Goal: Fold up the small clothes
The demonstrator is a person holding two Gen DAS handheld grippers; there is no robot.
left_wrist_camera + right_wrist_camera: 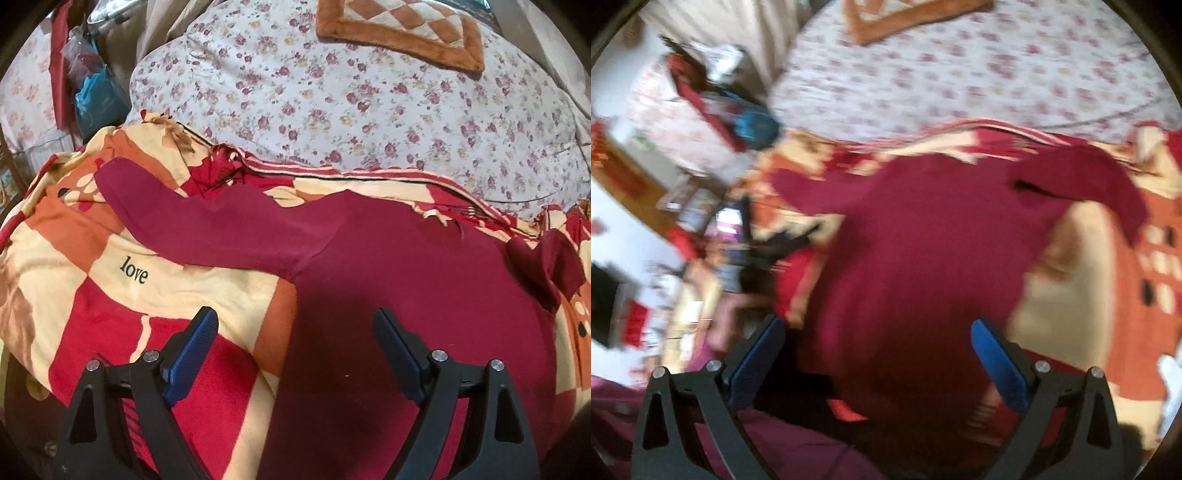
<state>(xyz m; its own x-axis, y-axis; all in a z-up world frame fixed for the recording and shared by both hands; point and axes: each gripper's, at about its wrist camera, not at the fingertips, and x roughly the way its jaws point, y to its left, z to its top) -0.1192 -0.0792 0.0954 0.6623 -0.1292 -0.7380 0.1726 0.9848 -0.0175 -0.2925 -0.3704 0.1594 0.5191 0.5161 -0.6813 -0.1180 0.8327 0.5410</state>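
both claws, left (295, 325) and right (879, 332), hung wide and empty over the maroon top (406, 266), spread flat on the blanket (207, 295). i judged the left sleeve (192, 221) best pinched at its cuff and folded across.

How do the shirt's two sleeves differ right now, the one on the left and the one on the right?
The left sleeve lies stretched out flat and smooth across the patterned blanket, reaching far from the maroon shirt. The right sleeve is bunched and folded over on itself, staying close to the body. Both are the same maroon fabric, and neither is held by a gripper.
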